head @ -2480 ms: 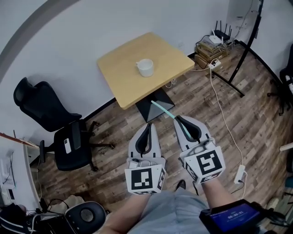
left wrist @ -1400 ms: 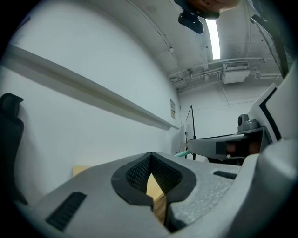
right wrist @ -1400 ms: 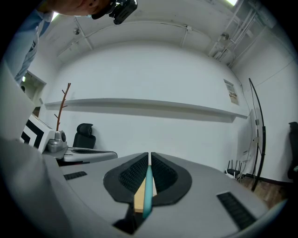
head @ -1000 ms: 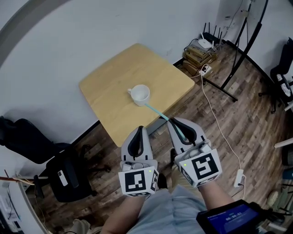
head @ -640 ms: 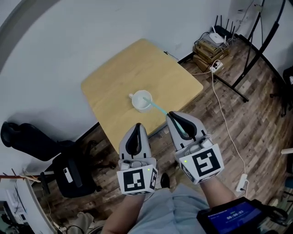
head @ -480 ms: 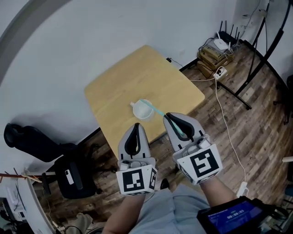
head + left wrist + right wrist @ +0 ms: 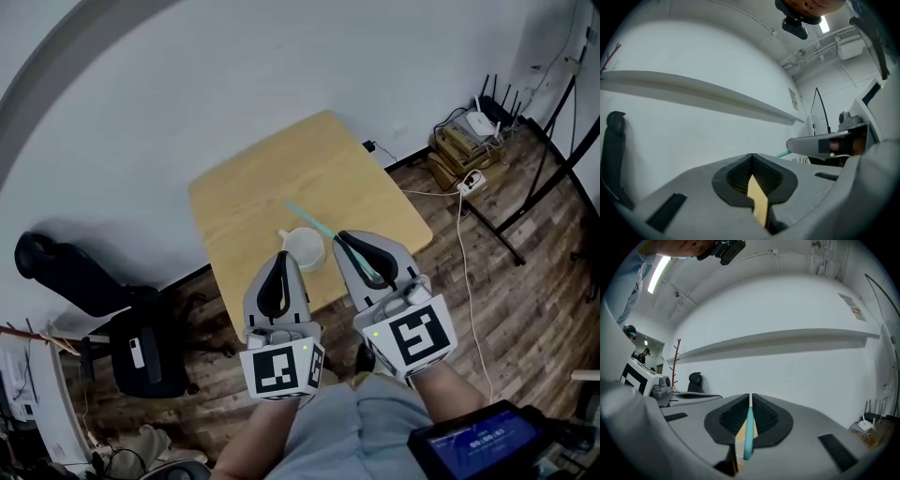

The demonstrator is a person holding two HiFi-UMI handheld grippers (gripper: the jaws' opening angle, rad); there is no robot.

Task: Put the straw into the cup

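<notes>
A white cup [image 7: 302, 249] stands near the front edge of the square wooden table [image 7: 281, 178]. My right gripper [image 7: 343, 238] is shut on a teal straw [image 7: 317, 224]. The straw slants up and to the left, past the cup's right rim, and its free end lies beyond the cup. In the right gripper view the straw [image 7: 747, 433] runs down the seam of the closed jaws. My left gripper [image 7: 281, 257] is shut with nothing in it, just in front of the cup's left side. The left gripper view shows a short piece of the straw [image 7: 782, 153] beside the right gripper.
A black office chair [image 7: 141, 339] and a second dark chair [image 7: 54, 272] stand left of the table. At the right are stacked boxes with a router [image 7: 472, 136], a white cable [image 7: 463, 253] on the wood floor and a black stand [image 7: 555, 169]. A white wall lies behind.
The table and cup have come nearer in the head view. Both grippers now reach the table's front edge, and the straw's free end has passed over the cup.
</notes>
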